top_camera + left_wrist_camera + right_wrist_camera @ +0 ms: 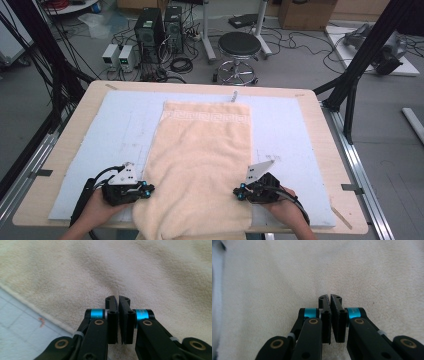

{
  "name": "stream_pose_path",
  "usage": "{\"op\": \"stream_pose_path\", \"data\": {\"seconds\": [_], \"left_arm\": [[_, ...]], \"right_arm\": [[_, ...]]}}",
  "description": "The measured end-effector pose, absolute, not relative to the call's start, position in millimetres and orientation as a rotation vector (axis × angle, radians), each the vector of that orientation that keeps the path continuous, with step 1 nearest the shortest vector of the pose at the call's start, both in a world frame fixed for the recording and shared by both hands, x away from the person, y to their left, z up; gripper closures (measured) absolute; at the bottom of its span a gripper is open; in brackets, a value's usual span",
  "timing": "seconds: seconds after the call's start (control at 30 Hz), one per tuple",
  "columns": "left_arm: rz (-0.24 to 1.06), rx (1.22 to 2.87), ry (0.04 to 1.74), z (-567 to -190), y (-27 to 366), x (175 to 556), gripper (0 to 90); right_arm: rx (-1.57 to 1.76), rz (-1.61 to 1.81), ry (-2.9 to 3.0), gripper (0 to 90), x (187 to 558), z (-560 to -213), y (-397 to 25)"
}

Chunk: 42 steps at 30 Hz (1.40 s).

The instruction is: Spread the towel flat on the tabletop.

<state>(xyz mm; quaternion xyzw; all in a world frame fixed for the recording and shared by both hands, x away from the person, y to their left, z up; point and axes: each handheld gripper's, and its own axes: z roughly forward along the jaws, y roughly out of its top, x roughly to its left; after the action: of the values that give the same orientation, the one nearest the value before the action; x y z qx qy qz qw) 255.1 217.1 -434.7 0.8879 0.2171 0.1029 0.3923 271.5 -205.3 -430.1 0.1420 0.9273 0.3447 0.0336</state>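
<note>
Jaws closed — both grippers | left gripper (150, 190); right gripper (236, 192) | towel (200, 165) edges

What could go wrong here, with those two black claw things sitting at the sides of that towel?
Both sets of fingers look closed over the towel with no clear fold between them, so lifting now might raise nothing. The left gripper and right gripper sit at opposite edges; uneven pulling could skew or bunch the cloth. Its near end hangs over the table edge, so it might slide off.
</note>
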Motion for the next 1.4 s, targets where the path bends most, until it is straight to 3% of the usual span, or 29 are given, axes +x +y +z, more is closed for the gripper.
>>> {"op": "stream_pose_path", "data": {"seconds": [0.27, 0.57, 0.63, 0.7, 0.83, 0.97, 1.23, 1.4], "left_arm": [[0.422, 2.149, 0.609, -414, 201, 272, 86.3], [0.46, 2.174, 0.746, -428, 193, 314, 85.6], [0.45, 2.165, 0.752, -428, 194, 315, 84.2], [0.463, 2.154, 0.741, -425, 197, 311, 76.8], [0.457, 2.123, 0.703, -413, 205, 296, 67.2], [0.455, 2.088, 0.662, -404, 217, 272, 64.3], [0.343, 2.16, 0.574, -413, 222, 230, 70.3], [0.274, 2.222, 0.512, -424, 208, 230, 72.9]], "right_arm": [[0.53, 1.061, 2.734, 87.7, 287, -410, -231], [0.644, 1.054, 2.646, 86.0, 326, -419, -222], [0.668, 1.074, 2.613, 78.4, 330, -417, -220], [0.668, 1.107, 2.584, 73.9, 329, -414, -221], [0.632, 1.174, 2.54, 70.8, 314, -401, -229], [0.544, 1.238, 2.539, 68.7, 285, -389, -234], [0.34, 1.268, 2.62, 68.4, 225, -389, -225], [0.276, 1.256, 2.704, 69.7, 214, -401, -213]]}}
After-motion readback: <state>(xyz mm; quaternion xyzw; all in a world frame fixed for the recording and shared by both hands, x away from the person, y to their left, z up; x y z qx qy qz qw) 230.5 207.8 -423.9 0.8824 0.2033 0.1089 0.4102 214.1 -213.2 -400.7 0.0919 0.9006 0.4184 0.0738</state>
